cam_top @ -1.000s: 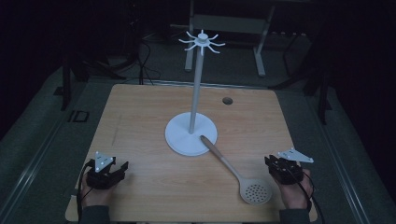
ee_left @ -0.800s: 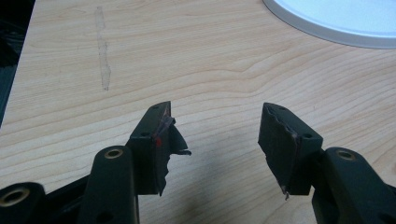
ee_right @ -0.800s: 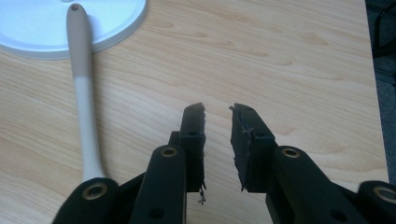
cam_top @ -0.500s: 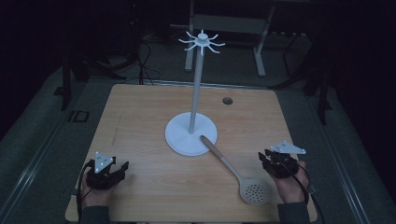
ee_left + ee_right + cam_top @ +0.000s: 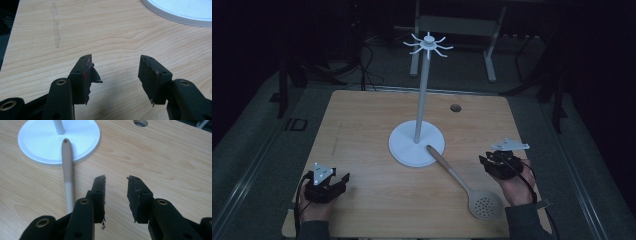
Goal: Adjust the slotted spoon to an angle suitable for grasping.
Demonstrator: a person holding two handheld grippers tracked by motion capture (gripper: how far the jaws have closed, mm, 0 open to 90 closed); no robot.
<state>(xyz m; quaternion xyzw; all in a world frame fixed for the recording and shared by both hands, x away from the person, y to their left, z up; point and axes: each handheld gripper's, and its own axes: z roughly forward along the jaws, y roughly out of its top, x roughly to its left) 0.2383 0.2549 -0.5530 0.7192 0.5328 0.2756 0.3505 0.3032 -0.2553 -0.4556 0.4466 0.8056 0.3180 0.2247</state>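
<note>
While your right hand-held gripper (image 5: 499, 161) hovers over the light wooden desk (image 5: 367, 125) with its jaws just opened partway and nothing between them, the beige slotted spoon with a long handle (image 5: 464, 186) lies just to its left, handle tip resting on the round white base of the tall hook stand (image 5: 416, 143). Your left hand-held gripper (image 5: 334, 182) sits released, empty, well apart.
</note>
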